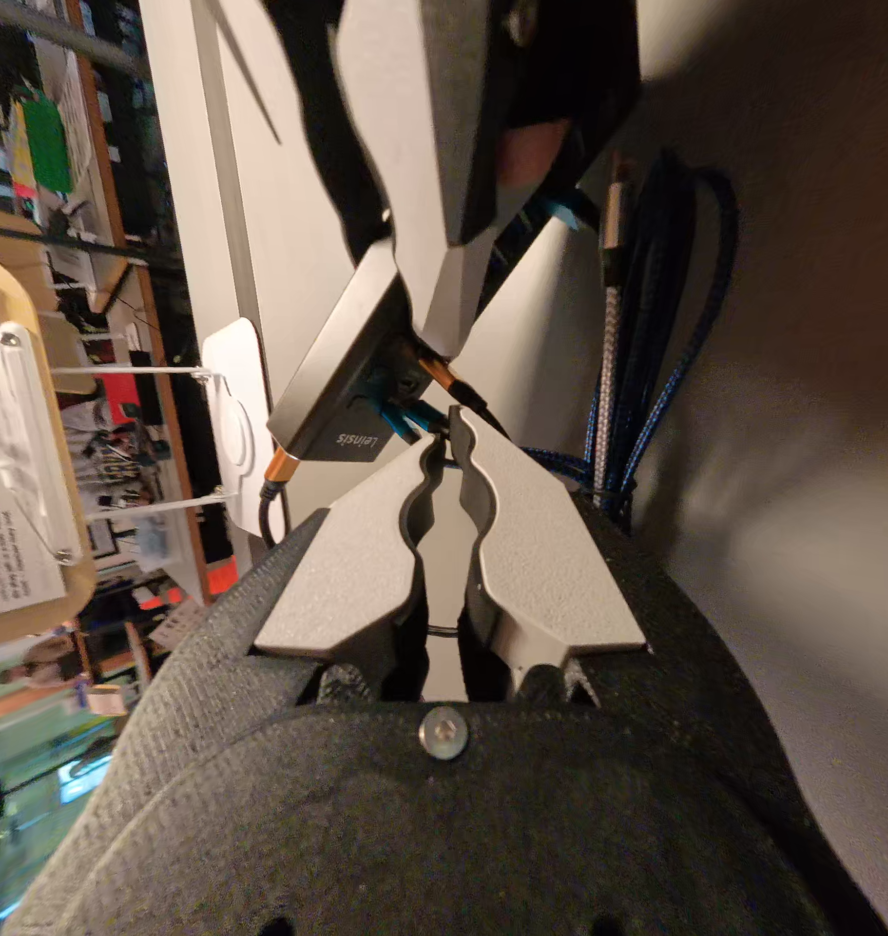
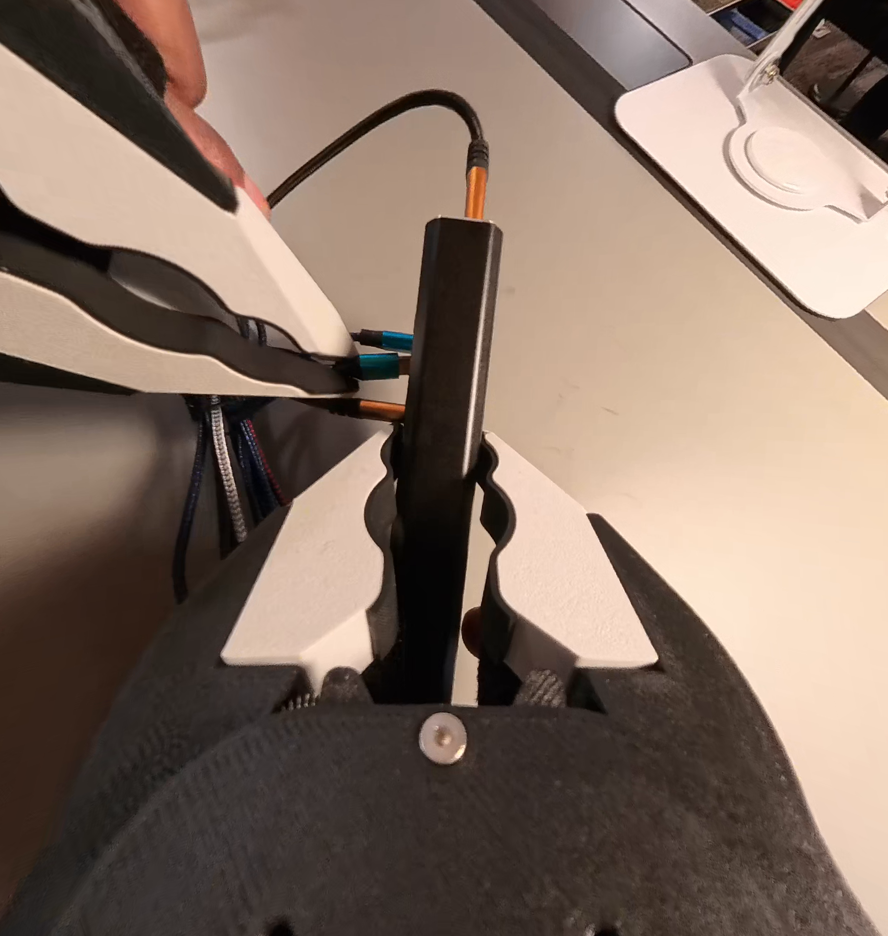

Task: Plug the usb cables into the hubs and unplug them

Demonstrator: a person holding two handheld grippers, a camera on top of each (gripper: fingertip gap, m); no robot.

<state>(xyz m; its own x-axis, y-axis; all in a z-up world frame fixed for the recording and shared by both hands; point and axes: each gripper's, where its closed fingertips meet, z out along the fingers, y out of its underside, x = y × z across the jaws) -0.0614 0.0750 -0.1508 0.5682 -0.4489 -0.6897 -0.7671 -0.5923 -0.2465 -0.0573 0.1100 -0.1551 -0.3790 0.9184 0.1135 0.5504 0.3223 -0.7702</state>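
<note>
My right gripper (image 2: 439,440) is shut on a dark USB hub (image 2: 452,329) and holds it above the table, pointing away from the camera. In the left wrist view the right gripper (image 1: 432,339) comes down from above onto the hub (image 1: 340,364). Two blue plugs (image 2: 389,338) and an orange plug (image 2: 378,408) stick out of the hub's left side. My left gripper (image 1: 447,430) is shut on the rear of the lower blue plug (image 2: 380,365), reaching in from the left (image 2: 348,372). An orange plug with a black cable (image 2: 476,185) sits in the hub's far end.
A bundle of braided blue, black and silver cables (image 1: 634,380) hangs down beside the hub, and also shows in the right wrist view (image 2: 229,471). A white stand base (image 2: 766,167) sits on the pale table (image 2: 634,405) at the far right. A hand (image 2: 204,116) holds the left gripper. Spacing between my two grippers at the tips: around 4 cm.
</note>
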